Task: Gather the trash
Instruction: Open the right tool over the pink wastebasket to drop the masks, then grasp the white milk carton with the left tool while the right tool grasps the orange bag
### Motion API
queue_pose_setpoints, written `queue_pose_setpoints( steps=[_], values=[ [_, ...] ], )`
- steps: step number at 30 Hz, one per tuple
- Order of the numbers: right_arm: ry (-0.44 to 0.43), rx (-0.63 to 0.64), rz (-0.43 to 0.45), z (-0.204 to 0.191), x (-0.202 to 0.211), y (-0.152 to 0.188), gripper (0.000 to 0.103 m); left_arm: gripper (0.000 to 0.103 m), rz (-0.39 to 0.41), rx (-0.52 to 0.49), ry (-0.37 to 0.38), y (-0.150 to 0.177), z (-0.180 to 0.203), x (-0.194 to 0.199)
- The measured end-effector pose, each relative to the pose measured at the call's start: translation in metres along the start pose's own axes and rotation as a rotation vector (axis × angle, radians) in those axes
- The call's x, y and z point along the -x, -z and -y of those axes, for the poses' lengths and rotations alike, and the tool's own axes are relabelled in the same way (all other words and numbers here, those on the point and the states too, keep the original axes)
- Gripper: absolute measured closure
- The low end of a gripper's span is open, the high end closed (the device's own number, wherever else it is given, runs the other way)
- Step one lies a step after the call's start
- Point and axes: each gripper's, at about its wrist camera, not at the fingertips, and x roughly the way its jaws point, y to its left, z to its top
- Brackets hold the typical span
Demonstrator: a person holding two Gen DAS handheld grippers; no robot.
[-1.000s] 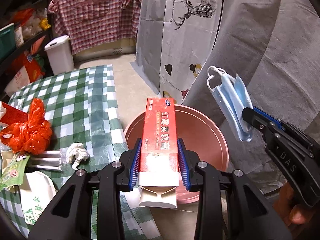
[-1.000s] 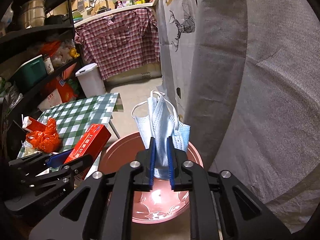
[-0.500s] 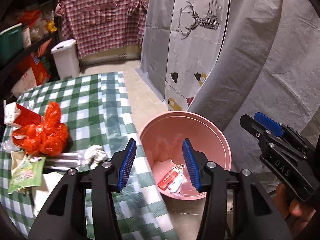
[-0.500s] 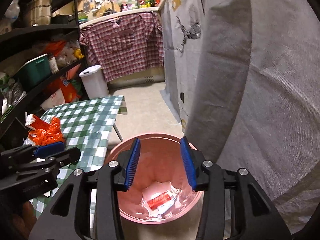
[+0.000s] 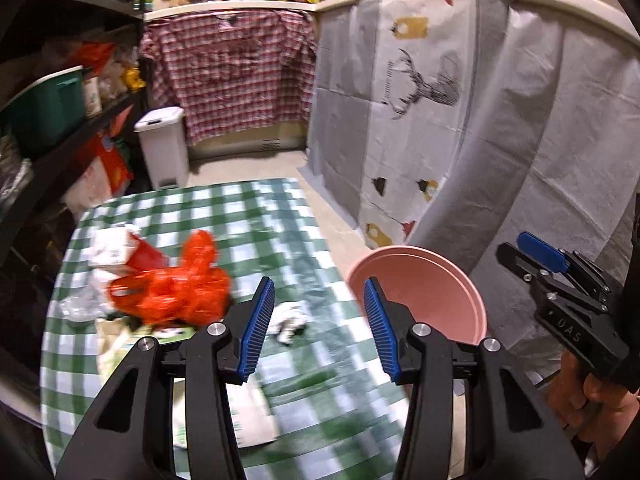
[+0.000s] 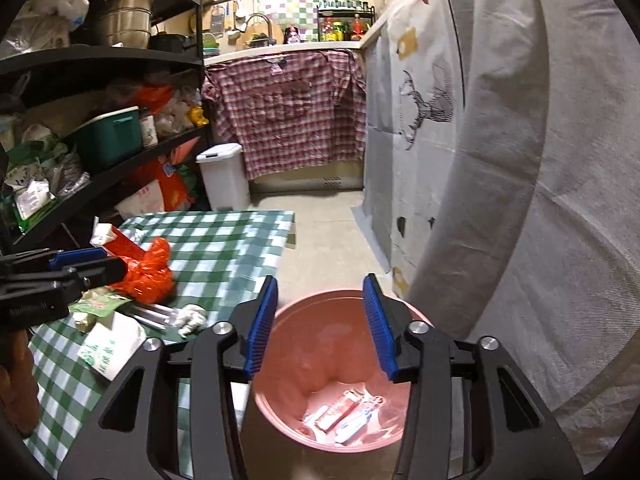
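Currently both tongs are empty, jaws apart. Left tongs hang over the near edge of the green-checked tabletop; right tongs hang over the pink bin, which sits on the floor off the tabletop's right edge and already holds a red box and a mask.

Remaining trash is all on the tabletop:
- crumpled white tissue, just ahead of the left tongs at about 11 o'clock, nearly between the jaws' line
- orange plastic bag at 10 o'clock, with a red-and-white carton behind it
- clear wrapper tube, long axis running left-right, touching the tissue
- white-and-green packet at the near edge

Left tongs are clearly nearer to everything; from the right tongs the pile lies at 9–10 o'clock. My guess: tissue next, left side. It's soft with no real axis, so approach angle hardly matters. The left view is motion-blurred, so fine positions are approximate.
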Motion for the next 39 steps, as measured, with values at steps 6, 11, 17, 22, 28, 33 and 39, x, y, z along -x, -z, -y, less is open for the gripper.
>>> queue_pose_setpoints(
  steps=[6,11,17,22,28,33,39],
  values=[
    [-0.072,-0.027,0.017,-0.024,0.003,-0.012,0.088,0.057,0.026,0.016,-0.073,-0.009,-0.049,0.031],
    [-0.144,-0.025,0.05,-0.055,0.01,-0.025,0.09,0.057,0.048,0.031,-0.113,-0.033,-0.09,0.048],
    [-0.213,0.004,0.055,-0.088,0.006,-0.029,0.09,0.055,0.073,0.075,-0.139,-0.042,-0.136,0.053],
    [-0.261,0.053,0.004,-0.113,-0.015,-0.021,0.1,0.052,0.042,0.136,-0.131,-0.024,-0.161,0.036],
    [-0.351,0.081,-0.033,-0.153,-0.046,-0.019,0.1,0.052,0.012,0.178,-0.134,-0.018,-0.187,0.019],
    [-0.389,0.098,-0.084,-0.181,-0.082,-0.008,0.097,0.052,0.019,0.178,-0.146,-0.015,-0.197,0.011],
    [-0.408,0.107,-0.142,-0.202,-0.123,0.0,0.093,0.052,0.012,0.175,-0.134,-0.012,-0.203,0.001]
  ],
)
